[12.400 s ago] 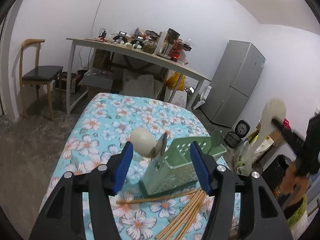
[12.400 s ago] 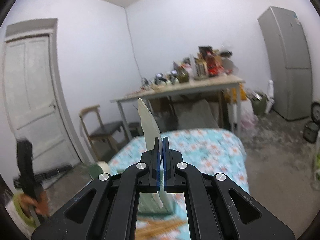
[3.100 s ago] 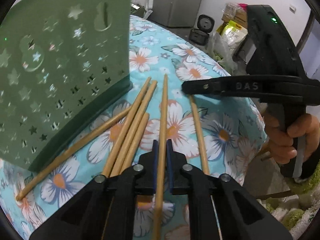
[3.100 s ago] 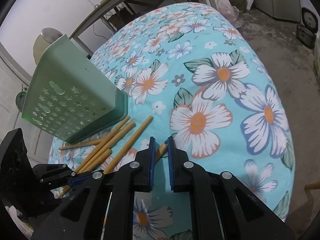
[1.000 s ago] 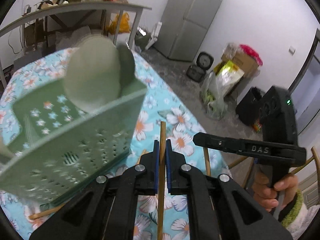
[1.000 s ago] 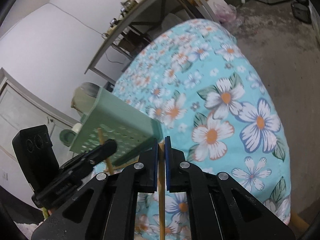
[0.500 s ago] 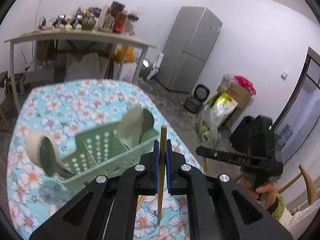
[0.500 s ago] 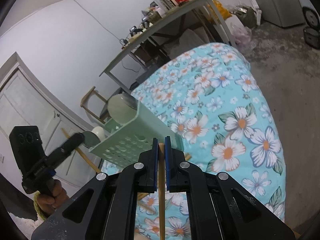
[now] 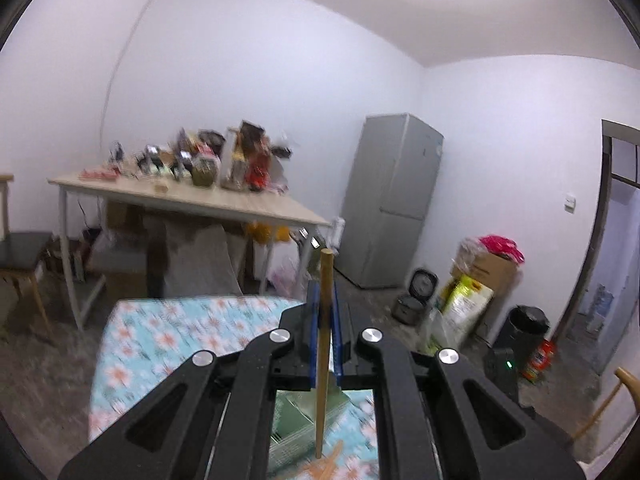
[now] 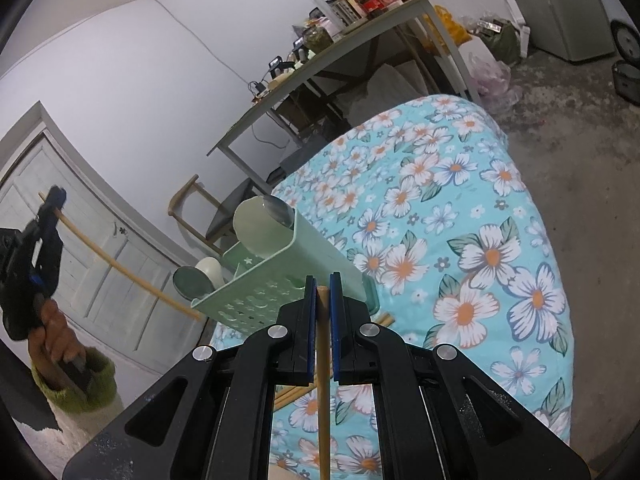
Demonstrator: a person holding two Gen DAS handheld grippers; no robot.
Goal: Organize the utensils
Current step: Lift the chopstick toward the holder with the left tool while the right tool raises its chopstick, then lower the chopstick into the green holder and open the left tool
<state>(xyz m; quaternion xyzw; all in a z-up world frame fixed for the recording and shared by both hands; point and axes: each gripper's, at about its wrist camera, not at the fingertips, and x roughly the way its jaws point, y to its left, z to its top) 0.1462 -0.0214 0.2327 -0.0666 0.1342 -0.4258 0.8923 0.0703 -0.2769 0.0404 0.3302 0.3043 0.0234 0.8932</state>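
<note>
My left gripper is shut on a wooden chopstick and holds it upright, its lower end above the green utensil basket. In the right wrist view that gripper is raised high at the left with its chopstick slanting down toward the basket. My right gripper is shut on another wooden chopstick, just in front of the basket. Spoons and ladles stand in the basket. More chopsticks lie on the floral cloth.
A cluttered long table stands behind the floral-covered table, with a wooden chair to its left. A grey fridge, boxes, bags and a black bin are at the right. A white door is at the left.
My left gripper has lifted its chopstick higher and tilted up toward the room. My right gripper has held its chopstick by the basket, moving slightly closer.
</note>
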